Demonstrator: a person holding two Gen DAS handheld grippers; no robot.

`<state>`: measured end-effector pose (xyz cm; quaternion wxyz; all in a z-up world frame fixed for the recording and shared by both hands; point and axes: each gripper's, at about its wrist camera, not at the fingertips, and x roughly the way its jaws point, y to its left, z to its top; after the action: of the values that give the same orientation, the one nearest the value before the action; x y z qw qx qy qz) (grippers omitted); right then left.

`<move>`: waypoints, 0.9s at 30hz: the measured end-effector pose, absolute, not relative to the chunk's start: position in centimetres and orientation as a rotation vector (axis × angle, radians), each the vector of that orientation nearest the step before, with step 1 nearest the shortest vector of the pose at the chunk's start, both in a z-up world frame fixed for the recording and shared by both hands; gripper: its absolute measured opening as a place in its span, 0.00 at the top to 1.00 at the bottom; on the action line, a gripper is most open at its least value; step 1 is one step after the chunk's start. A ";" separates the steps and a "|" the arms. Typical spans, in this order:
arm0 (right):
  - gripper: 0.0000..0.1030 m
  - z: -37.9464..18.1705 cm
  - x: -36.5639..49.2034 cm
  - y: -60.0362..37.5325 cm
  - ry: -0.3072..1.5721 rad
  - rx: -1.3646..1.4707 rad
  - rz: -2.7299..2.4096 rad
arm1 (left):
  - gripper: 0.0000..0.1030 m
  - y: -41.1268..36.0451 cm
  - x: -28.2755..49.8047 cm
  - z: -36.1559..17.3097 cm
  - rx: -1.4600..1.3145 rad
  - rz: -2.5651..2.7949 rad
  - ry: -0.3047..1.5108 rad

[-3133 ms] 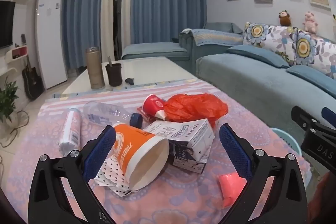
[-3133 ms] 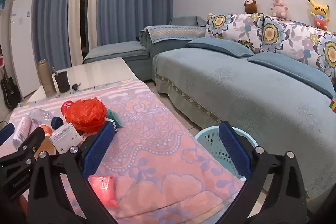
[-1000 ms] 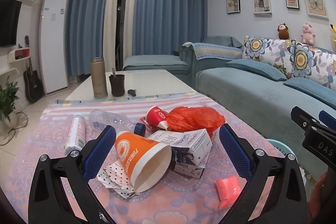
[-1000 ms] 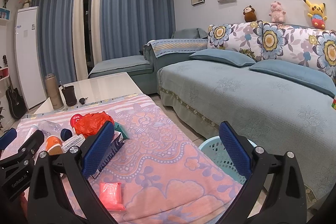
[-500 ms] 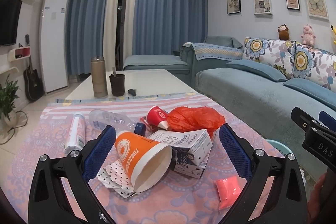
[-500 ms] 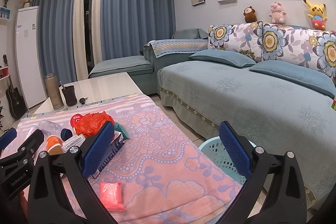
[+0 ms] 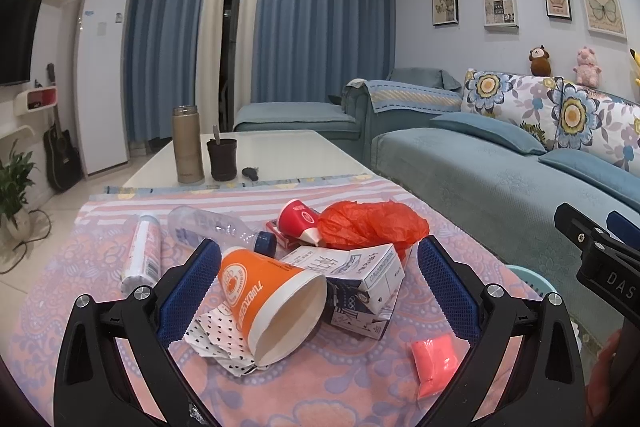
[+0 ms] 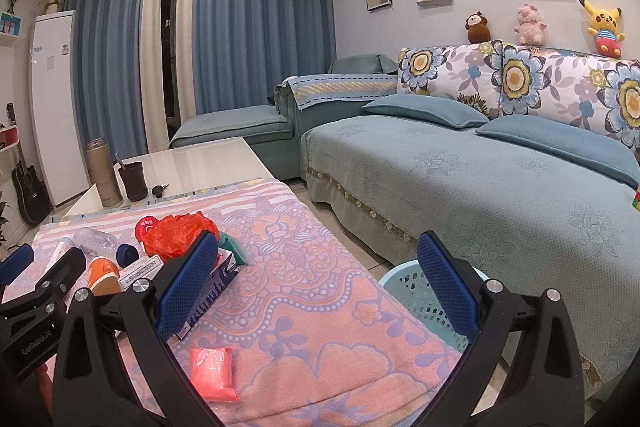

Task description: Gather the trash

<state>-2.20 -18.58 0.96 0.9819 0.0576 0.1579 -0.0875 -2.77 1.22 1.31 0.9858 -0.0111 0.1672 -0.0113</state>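
Trash lies in a heap on the pink patterned cloth (image 7: 340, 387). An orange paper cup (image 7: 268, 299) lies on its side with a white carton (image 7: 360, 267), a red plastic bag (image 7: 372, 223), a small red cup (image 7: 298, 219), a clear bottle (image 7: 208, 223), a white tube (image 7: 142, 255) and spotted paper (image 7: 216, 339). A pink packet (image 7: 434, 355) lies apart, also in the right wrist view (image 8: 210, 373). My left gripper (image 7: 318, 291) is open just short of the cup. My right gripper (image 8: 318, 291) is open and empty above the cloth's right part. A light blue basket (image 8: 408, 291) stands on the floor beside the table.
A thermos (image 7: 187, 147), a dark cup (image 7: 222, 159) and keys (image 7: 250, 172) stand on the bare white table end beyond the cloth. A teal sofa (image 8: 480, 179) runs along the right. A fridge (image 7: 100, 75) and guitar (image 7: 60, 147) stand at the far left.
Since three seconds ago both grippers have risen and pulled back a little, so the trash looks lower and smaller. In the last second almost nothing has moved.
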 end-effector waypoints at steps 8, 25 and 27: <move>0.09 0.6 -1.7 -18.4 0.355 0.085 -0.071 | 0.07 3.2 -3.1 0.8 -0.040 0.007 0.364; 0.33 -5.6 0.6 -15.0 0.660 0.064 0.308 | 0.24 5.6 3.0 -4.8 0.024 0.007 0.711; 0.33 -6.2 0.9 -14.7 0.693 0.065 0.327 | 0.24 5.1 3.4 -5.1 0.064 0.018 0.716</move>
<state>0.95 -14.67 -6.23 0.9270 0.0318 0.3381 0.1593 3.35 5.07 -5.12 0.9360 0.0314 0.3505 0.0089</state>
